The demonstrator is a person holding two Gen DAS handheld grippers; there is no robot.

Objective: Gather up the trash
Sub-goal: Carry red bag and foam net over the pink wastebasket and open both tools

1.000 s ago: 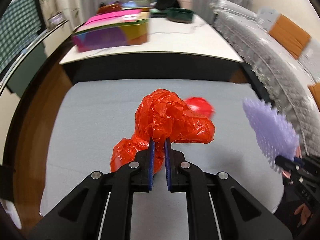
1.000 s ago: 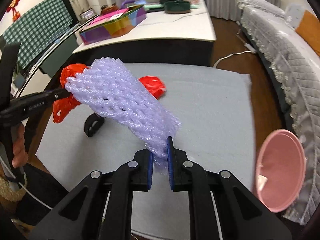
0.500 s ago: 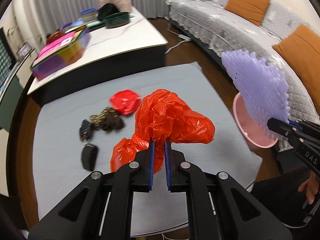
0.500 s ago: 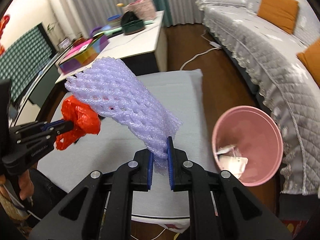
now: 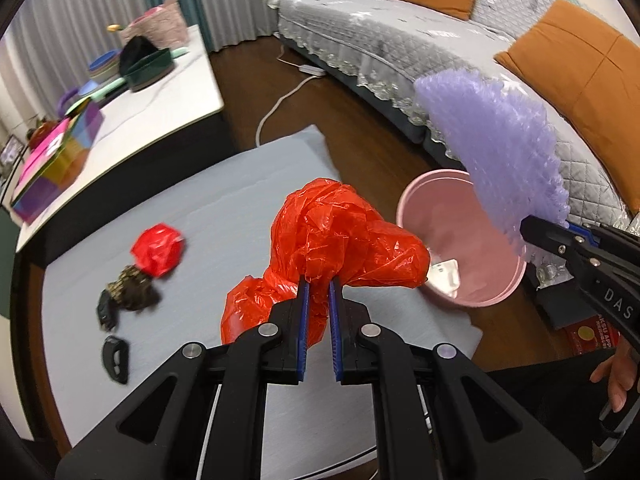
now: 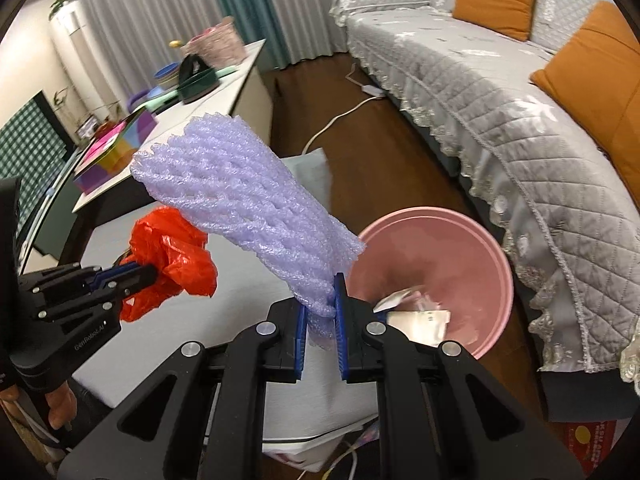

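Observation:
My left gripper is shut on a crumpled red plastic bag, held above the right end of the grey table. My right gripper is shut on a purple foam fruit net, which stands up and leans left. The pink bin stands on the floor just right of the table, with paper scraps inside. In the left wrist view the bin lies just beyond the bag, and the net hangs over its right rim. The red bag sits left of the net in the right wrist view.
On the table lie a red wrapper, a dark crumpled scrap and small black pieces. A white table with boxes and bowls stands behind. A grey sofa with orange cushions runs along the right. A white cable crosses the wooden floor.
Both grippers swung right, from facing the table's middle to facing its right end, carrying the bag and the net. The pink bin has come closer and now sits just ahead of both.

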